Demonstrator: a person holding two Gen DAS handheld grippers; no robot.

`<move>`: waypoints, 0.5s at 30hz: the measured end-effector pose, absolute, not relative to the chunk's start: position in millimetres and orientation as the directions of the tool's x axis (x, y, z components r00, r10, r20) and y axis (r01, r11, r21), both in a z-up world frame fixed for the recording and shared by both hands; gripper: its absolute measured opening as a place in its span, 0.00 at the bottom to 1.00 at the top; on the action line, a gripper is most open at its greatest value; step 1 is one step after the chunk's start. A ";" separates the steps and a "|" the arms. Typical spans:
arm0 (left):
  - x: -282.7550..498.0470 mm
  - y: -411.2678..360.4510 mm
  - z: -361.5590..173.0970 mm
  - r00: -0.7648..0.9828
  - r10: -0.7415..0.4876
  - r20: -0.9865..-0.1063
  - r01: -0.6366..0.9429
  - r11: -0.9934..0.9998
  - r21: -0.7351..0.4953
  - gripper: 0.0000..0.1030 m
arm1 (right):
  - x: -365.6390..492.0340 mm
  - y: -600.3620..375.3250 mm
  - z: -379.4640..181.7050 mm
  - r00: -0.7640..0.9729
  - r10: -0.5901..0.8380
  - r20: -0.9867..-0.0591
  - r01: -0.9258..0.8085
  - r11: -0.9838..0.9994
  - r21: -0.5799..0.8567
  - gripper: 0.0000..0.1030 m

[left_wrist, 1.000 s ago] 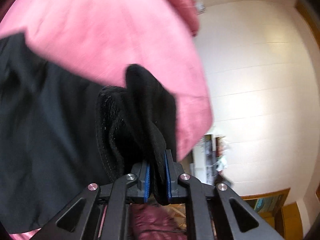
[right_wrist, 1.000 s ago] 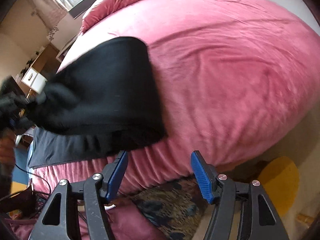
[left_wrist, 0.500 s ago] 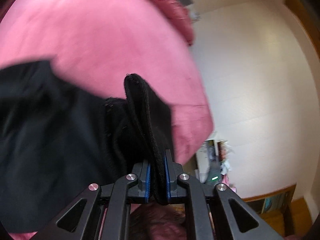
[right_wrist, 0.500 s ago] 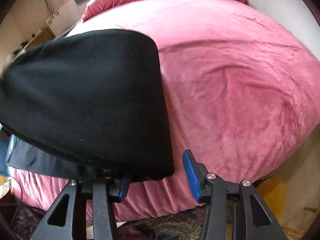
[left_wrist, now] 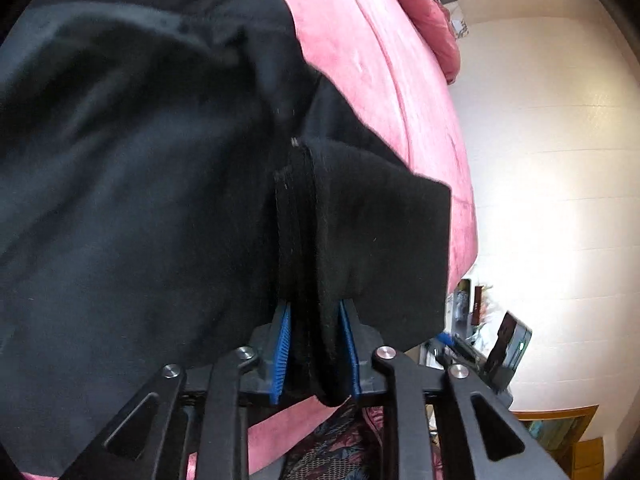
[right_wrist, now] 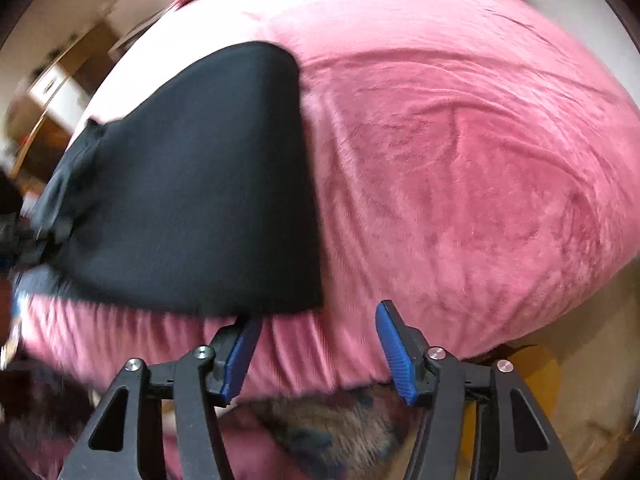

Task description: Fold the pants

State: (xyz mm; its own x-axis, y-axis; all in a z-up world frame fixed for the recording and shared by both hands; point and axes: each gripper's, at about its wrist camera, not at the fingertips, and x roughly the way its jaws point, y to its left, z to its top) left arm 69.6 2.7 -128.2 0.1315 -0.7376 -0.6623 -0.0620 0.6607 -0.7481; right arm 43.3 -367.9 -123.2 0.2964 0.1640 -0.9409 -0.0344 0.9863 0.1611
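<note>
Black pants [right_wrist: 200,184] lie folded flat on the pink bed cover [right_wrist: 460,140], near its front edge. My left gripper [left_wrist: 314,354] is shut on a bunched edge of the pants [left_wrist: 160,180], which fill most of the left wrist view. My right gripper [right_wrist: 316,354] is open and empty, just in front of the pants' near right corner, over the bed's front edge. The left gripper shows blurred at the far left of the right wrist view [right_wrist: 16,236].
A patterned rug [right_wrist: 320,432] lies on the floor below the bed edge. A white wall [left_wrist: 560,160] and a shelf with small items [left_wrist: 492,344] stand to the right of the bed. Wooden furniture [right_wrist: 52,92] stands beyond the bed on the left.
My left gripper has lowered the held pants edge onto the bed, so the cloth now lies spread out. My right gripper stayed open and drew back a little from the pants' corner.
</note>
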 end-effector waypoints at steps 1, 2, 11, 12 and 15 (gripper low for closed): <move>71.4 5.9 -125.0 0.145 -0.751 -0.644 -0.065 0.643 -0.763 0.27 | 38.5 -370.2 -117.2 0.292 0.170 -0.941 -0.062 0.985 0.159 0.59; 69.3 16.0 -125.0 0.158 -0.761 -0.629 -0.067 0.628 -0.776 0.28 | 34.5 -373.6 -110.3 0.293 0.175 -0.940 -0.083 0.984 0.158 0.59; 81.8 44.9 -130.5 0.258 -0.787 -0.560 -0.161 0.536 -0.829 0.38 | 72.9 -398.0 -71.7 0.463 0.327 -0.824 0.048 0.919 0.391 0.66; 85.3 40.2 -131.4 0.251 -0.790 -0.559 -0.161 0.535 -0.829 0.39 | 84.7 -392.8 -71.3 0.476 0.334 -0.814 0.065 0.909 0.411 0.66; 97.1 29.1 -129.3 0.242 -0.766 -0.596 -0.157 0.575 -0.803 0.40 | 113.6 -387.7 -75.8 0.494 0.348 -0.797 0.097 0.889 0.448 0.66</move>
